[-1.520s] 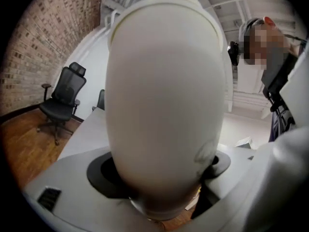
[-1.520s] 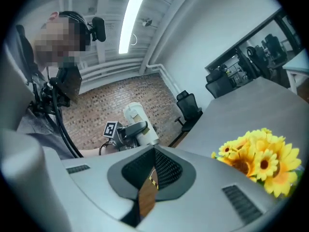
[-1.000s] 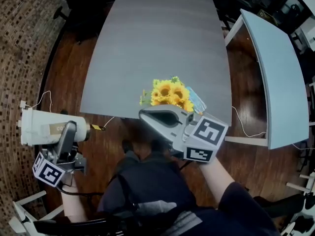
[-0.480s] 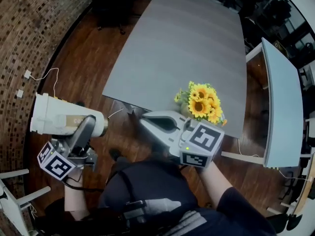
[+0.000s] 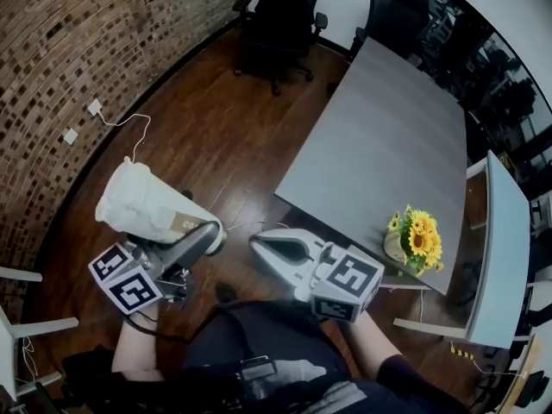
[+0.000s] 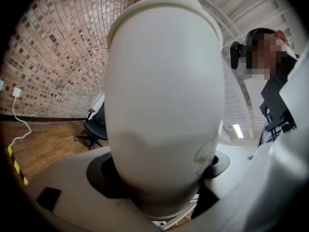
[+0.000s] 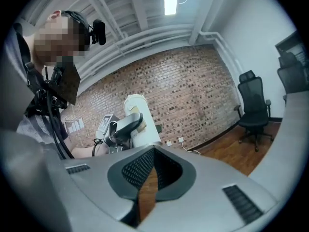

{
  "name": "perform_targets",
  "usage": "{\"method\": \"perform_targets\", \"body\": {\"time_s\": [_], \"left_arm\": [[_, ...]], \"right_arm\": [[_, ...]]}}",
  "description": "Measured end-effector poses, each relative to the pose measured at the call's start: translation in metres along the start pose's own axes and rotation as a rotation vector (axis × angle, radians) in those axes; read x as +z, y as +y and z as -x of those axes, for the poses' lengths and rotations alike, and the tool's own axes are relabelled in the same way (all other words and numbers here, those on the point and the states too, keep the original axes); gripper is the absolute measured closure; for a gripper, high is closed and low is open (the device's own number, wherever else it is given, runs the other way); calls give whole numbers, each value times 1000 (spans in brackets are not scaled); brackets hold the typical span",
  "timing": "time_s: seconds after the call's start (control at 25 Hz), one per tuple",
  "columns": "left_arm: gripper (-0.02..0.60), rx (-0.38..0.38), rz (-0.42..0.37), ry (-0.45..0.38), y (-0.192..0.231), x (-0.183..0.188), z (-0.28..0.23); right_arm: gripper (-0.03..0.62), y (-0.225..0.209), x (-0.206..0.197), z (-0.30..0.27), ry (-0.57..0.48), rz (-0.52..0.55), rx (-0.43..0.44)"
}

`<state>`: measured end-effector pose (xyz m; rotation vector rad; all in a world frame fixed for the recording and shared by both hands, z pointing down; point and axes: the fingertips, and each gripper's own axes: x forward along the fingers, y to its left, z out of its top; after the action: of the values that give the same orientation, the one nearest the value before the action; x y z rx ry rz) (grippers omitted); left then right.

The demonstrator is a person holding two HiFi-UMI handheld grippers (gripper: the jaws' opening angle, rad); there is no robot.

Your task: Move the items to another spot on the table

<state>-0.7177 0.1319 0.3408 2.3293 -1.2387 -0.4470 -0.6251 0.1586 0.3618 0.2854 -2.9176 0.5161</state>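
My left gripper [image 5: 205, 236] is shut on a large white paper cup [image 5: 147, 205] with a lid and a brown sleeve, held lying level over the wooden floor. In the left gripper view the cup [image 6: 164, 100] fills the frame between the jaws of the left gripper [image 6: 164, 180]. My right gripper [image 5: 256, 245] is shut with nothing in it, off the table's near edge. In the right gripper view its pads [image 7: 140, 170] meet, and the cup [image 7: 142, 122] shows beyond them. A bunch of yellow sunflowers [image 5: 420, 240] stands at the near corner of the grey table [image 5: 379, 136].
A pale blue table [image 5: 504, 257] stands right of the grey one. Black office chairs [image 5: 280, 24] stand at the far end. A brick wall [image 5: 86, 41] runs along the left, with a white cable [image 5: 116, 123] on the floor. White legs [image 5: 21, 328] show at the left edge.
The view has swung left: table and sunflowers slid to the right. Both grippers moved away from the table edge and the flowers, the left still carrying the cup.
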Motion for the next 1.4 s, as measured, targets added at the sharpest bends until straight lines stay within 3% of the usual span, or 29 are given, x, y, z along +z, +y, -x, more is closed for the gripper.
{"method": "perform_targets", "body": {"time_s": [0.24, 0.48, 0.6, 0.72, 0.88, 1.16, 1.4], "left_arm": [[164, 92, 43, -130, 50, 36, 65], [164, 282, 41, -230, 95, 51, 134], [164, 341, 50, -234, 112, 52, 156], [166, 374, 16, -182, 127, 57, 153], [166, 339, -10, -120, 149, 87, 120], [166, 283, -24, -25, 199, 113, 38], [164, 251, 13, -11, 250, 135, 14]], "right_arm": [[611, 31, 6, -70, 94, 66, 101], [611, 41, -6, -128, 205, 68, 238], [611, 48, -10, -165, 213, 83, 322], [611, 48, -7, -196, 204, 86, 395], [611, 31, 20, -233, 155, 54, 460], [611, -40, 53, -259, 131, -15, 492], [611, -82, 70, -293, 125, -6, 442]]}}
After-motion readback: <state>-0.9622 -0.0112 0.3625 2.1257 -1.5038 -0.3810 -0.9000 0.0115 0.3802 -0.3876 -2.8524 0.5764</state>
